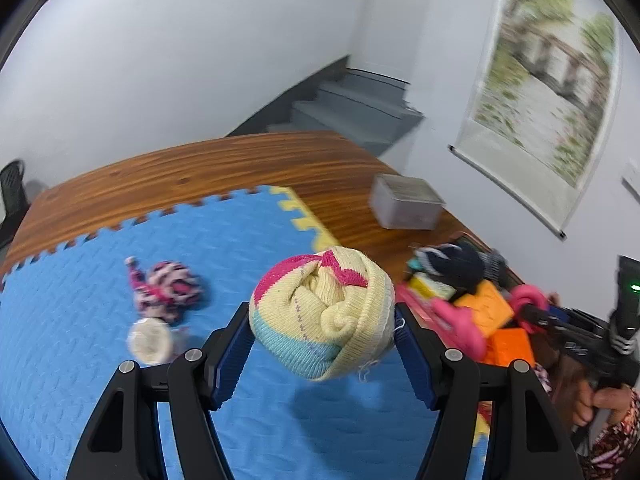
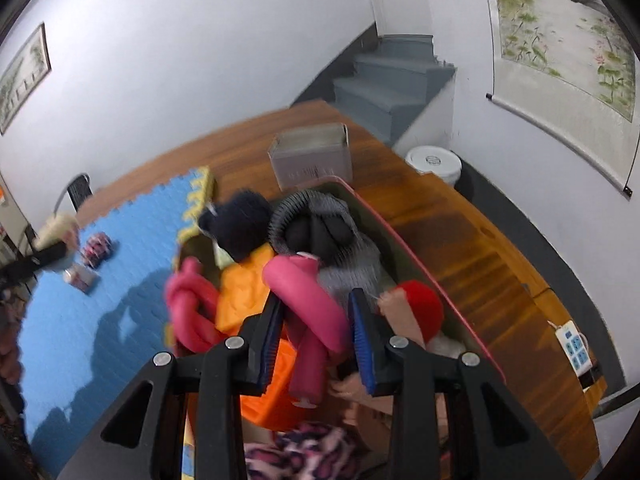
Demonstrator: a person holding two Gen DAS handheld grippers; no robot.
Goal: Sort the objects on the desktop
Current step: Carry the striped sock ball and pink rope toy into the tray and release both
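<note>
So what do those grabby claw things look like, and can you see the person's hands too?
Both look alike: the left gripper and right gripper have chunky black arms with triangle cut-outs, round silver bolts, and blue ribbed pads on the fingers. In the left wrist view, the right gripper's black handle shows a tiny green light, and the person's hand wears a pink-and-dark patterned sleeve.

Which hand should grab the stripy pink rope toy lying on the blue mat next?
Probably right. The left gripper is full with the rolled sock, while the right gripper only straddles the pink tube in the bin.
</note>
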